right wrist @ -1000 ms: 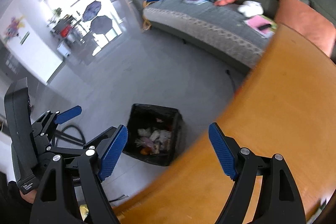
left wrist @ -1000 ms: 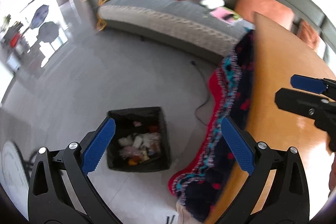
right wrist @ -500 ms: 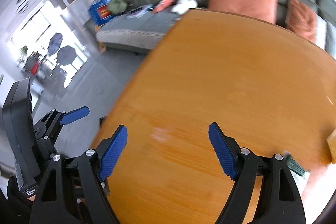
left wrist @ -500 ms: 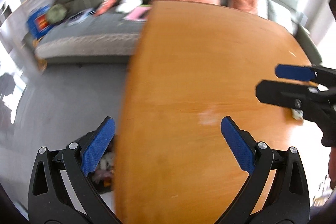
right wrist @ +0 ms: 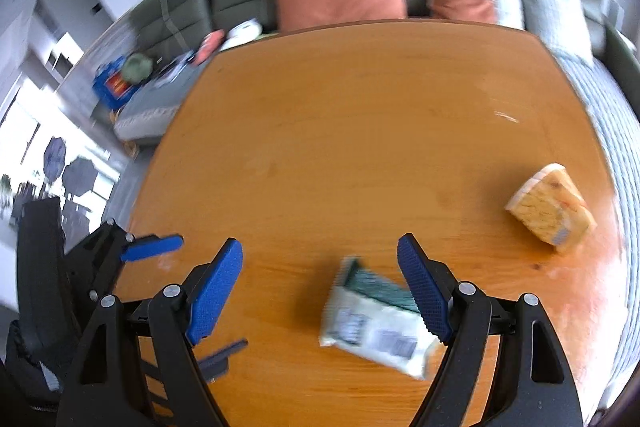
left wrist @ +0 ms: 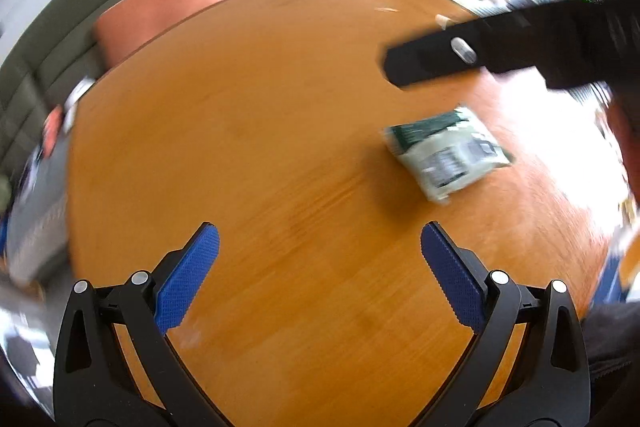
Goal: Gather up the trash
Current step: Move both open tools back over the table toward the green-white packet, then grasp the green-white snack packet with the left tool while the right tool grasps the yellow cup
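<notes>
So we've got both claws over the orange counter (right wrist: 360, 131) and neither one is carrying anything. The right claw (right wrist: 320, 291) has its blue pads spread wide with nothing pressed between them, and the left claw (left wrist: 318, 275) is just as wide over bare wood, nothing near its pads.

The piece of trash we'd go for is the white-and-green wrapper (right wrist: 376, 327). It lies flat near the counter's near edge, toward its right side, and in the right wrist view it sits low between the right claw's pads, closer to the right-hand one. The yellow packet (right wrist: 550, 211) is further off by the right edge, so that one can wait.

How we'd do it well: shift the right claw a bit so the wrapper ends up centred between the pads instead of hugging one side, then come down steep until both tips nearly meet the wood. It's thin and flat, so we'd want to pinch across the short side or catch a raised edge. The frame is pretty blurry, so we can't really tell if an edge is lifted. Close slowly so the wrapper bunches up instead of skating away, and keep the left claw clear of it.
</notes>
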Motion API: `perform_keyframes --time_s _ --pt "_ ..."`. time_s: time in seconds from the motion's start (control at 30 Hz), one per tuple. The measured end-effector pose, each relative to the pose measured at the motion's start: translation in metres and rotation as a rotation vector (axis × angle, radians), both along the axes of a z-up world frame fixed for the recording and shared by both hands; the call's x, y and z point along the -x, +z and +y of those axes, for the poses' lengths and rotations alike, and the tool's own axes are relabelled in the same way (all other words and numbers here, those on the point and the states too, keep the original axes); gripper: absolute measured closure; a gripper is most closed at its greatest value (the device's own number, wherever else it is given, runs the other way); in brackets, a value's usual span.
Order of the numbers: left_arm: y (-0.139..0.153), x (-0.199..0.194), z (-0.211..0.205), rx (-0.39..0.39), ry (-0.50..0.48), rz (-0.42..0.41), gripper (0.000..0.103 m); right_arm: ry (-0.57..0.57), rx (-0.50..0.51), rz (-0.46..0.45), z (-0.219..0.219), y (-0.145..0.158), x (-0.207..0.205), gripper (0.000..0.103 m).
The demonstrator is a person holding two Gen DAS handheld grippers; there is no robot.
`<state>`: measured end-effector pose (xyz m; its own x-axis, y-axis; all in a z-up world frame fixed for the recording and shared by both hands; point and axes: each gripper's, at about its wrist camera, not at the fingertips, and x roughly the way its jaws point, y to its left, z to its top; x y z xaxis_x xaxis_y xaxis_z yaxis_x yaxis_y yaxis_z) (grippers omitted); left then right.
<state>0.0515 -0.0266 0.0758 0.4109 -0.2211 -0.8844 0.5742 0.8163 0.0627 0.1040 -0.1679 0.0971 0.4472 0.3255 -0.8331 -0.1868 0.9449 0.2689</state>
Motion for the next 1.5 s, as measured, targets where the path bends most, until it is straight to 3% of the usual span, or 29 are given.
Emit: perform_keyframes --time_s 0.33,0.6,0.87,1.0,1.13,1.3,1.37,1.5 --pt "-0.026 -0.016 -0.103 -0.142 -0.440 0.008 0.006 -0.209 -0.072 0.037 -0.098 -0.008 -0.012 0.023" --pt "-0.054 -0.023 -0.141 -0.181 -0.609 0.080 0.006 -0.294 -0.091 0.072 -0.134 -0.022 -0.014 0.023" --pt "-0.070 -0.034 -0.153 -0.143 -0.555 0.111 0.008 -0.293 -0.029 0.101 -0.159 -0.032 -0.025 0.023" --pt "-0.064 -0.047 -0.149 -0.073 -0.438 0.137 0.040 -0.316 -0.037 0.123 -0.177 -0.038 -0.026 0.023" --pt "-0.059 -0.058 -0.144 -0.017 -0.310 0.166 0.044 -0.385 -0.100 0.149 -0.200 -0.050 -0.025 0.024" --pt "-0.053 -0.066 -0.129 0.052 -0.197 0.211 0.045 -0.415 -0.186 0.196 -0.210 -0.066 -0.031 0.047" --pt "-0.049 -0.065 -0.123 0.066 -0.175 0.215 0.045 -0.436 -0.217 0.212 -0.213 -0.073 -0.036 0.050" --pt "-0.044 -0.050 -0.112 0.075 -0.153 0.201 0.045 -0.458 -0.271 0.232 -0.215 -0.081 -0.045 0.071"
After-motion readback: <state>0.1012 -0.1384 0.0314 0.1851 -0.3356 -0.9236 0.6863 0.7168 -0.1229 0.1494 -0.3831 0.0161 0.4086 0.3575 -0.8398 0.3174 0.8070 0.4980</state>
